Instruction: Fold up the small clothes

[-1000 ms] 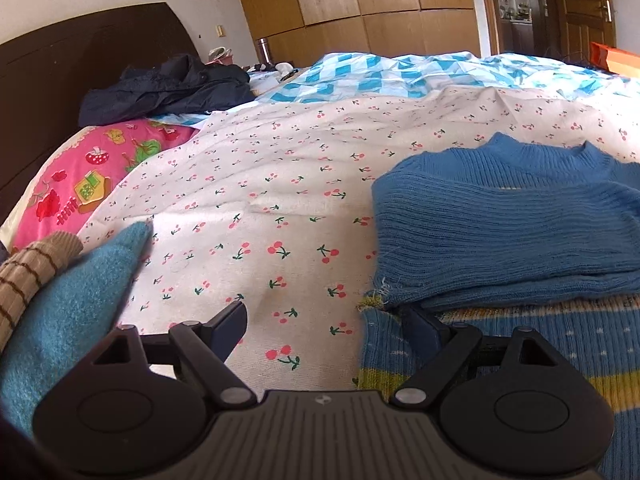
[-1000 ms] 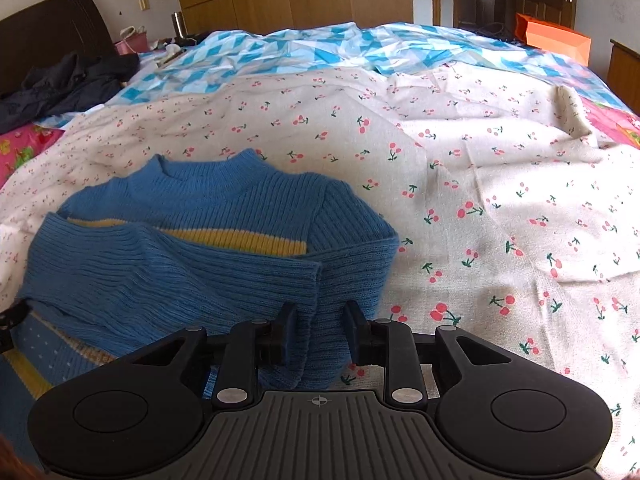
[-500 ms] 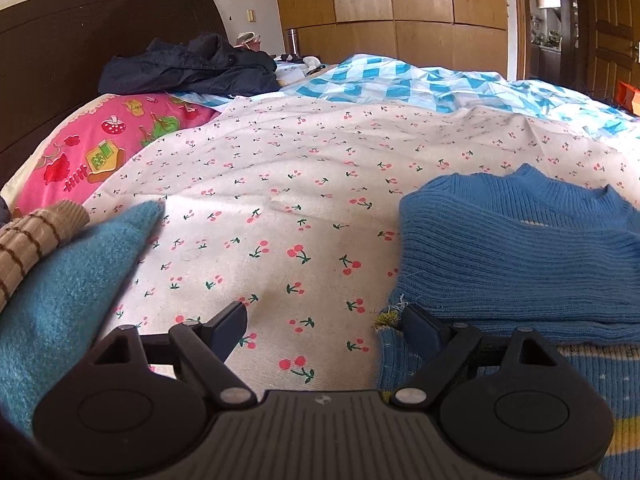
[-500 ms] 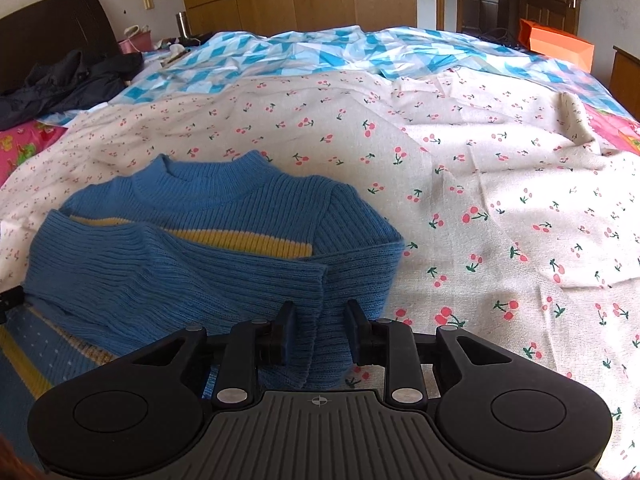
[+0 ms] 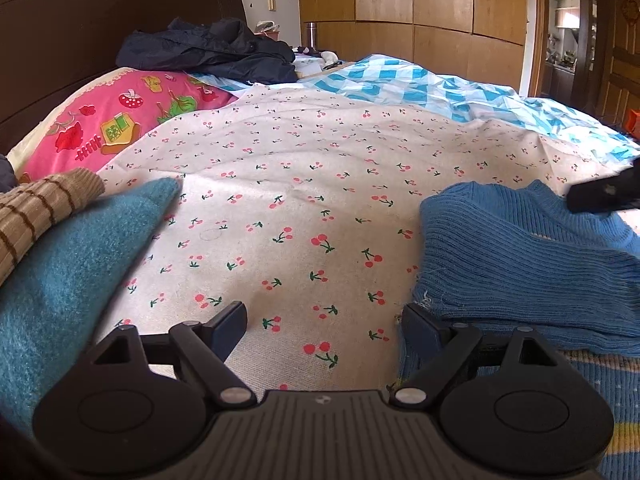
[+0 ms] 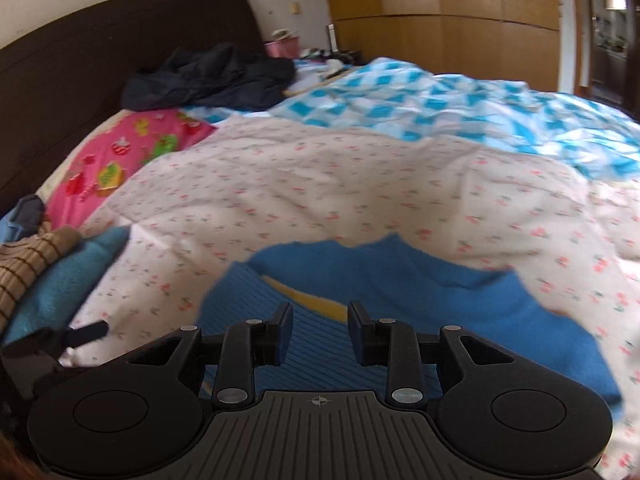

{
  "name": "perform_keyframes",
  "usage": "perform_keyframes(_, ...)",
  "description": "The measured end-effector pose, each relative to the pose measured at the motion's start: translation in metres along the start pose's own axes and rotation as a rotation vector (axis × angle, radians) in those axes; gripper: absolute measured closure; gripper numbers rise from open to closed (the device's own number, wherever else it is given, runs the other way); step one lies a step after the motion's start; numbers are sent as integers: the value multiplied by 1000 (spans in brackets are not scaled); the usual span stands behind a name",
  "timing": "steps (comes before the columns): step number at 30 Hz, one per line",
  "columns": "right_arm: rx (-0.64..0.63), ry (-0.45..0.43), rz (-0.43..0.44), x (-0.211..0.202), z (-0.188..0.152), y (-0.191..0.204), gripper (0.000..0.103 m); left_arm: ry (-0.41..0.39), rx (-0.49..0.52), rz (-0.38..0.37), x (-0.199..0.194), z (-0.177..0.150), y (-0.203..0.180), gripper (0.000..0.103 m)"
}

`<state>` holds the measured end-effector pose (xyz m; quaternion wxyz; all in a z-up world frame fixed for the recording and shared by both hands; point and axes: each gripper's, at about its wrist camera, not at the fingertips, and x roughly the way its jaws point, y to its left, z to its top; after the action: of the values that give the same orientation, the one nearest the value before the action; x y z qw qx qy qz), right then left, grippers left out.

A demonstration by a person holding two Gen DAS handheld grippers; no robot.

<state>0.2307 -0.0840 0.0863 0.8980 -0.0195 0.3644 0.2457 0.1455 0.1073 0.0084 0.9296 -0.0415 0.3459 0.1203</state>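
A: Listing tools first. Right tool (image 6: 319, 332): jaws parting, nothing between them, poised over the blue sweater (image 6: 420, 304). Left tool (image 5: 322, 330): jaws wide apart, empty, low over the cherry-print bedspread (image 5: 320, 184), its right finger at the sweater's near edge.

B: Sweater's condition?

A: Lying on the bed, one ribbed sleeve folded across the chest, yellow stripe showing beneath. The view is blurred, so the other side is unclear.

B: Remaining?

A: Probably the second sleeve and the body fold. A teal garment (image 5: 68, 280) and a tan striped knit (image 5: 36, 208) sit at the left, apparently still waiting.
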Motion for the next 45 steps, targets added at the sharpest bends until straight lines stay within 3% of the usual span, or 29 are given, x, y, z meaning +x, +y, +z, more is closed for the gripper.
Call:
perform_keyframes(5, -113, 114, 82, 78, 42, 51, 73, 11, -32, -50, 3, -1, 9, 13)
perform_keyframes(8, -206, 182, 95, 110, 50, 69, 73, 7, -31, -67, 4, -1, 10, 13)
perform_keyframes(10, -272, 247, 38, 125, 47, 75, 73, 5, -24, -72, 5, -1, 10, 13)
perform_keyframes(17, -317, 347, 44, 117, 33, 70, 78, -5, -39, -112, 1, 1, 13, 13)
perform_keyframes(23, -383, 400, 43, 122, 37, 85, 75, -5, -66, -116, 0, 2, 18, 13)
perform_keyframes(25, -428, 422, 14, 128, 37, 92, 80, -6, -69, -116, 0, 1, 18, 13)
perform_keyframes(26, -443, 423, 3, 129, 38, 95, 89, -9, -71, -117, 0, 2, 18, 13)
perform_keyframes(27, -440, 425, 0, 128, 39, 96, 95, -12, -73, -117, -1, 2, 19, 13)
perform_keyframes(29, -348, 414, 44, 124, 47, 93, 95, -30, -79, -110, -3, 3, 20, 13)
perform_keyframes(35, -47, 258, 189, 120, 66, 81, 96, -96, -85, -61, -9, 5, 23, 13)
perform_keyframes(40, -14, 285, 114, 157, 50, 74, 95, -68, -45, -37, 3, 4, 17, 13)
perform_keyframes(45, -8, 234, 106, 136, 56, 68, 90, -65, -41, -31, 5, 3, 17, 13)
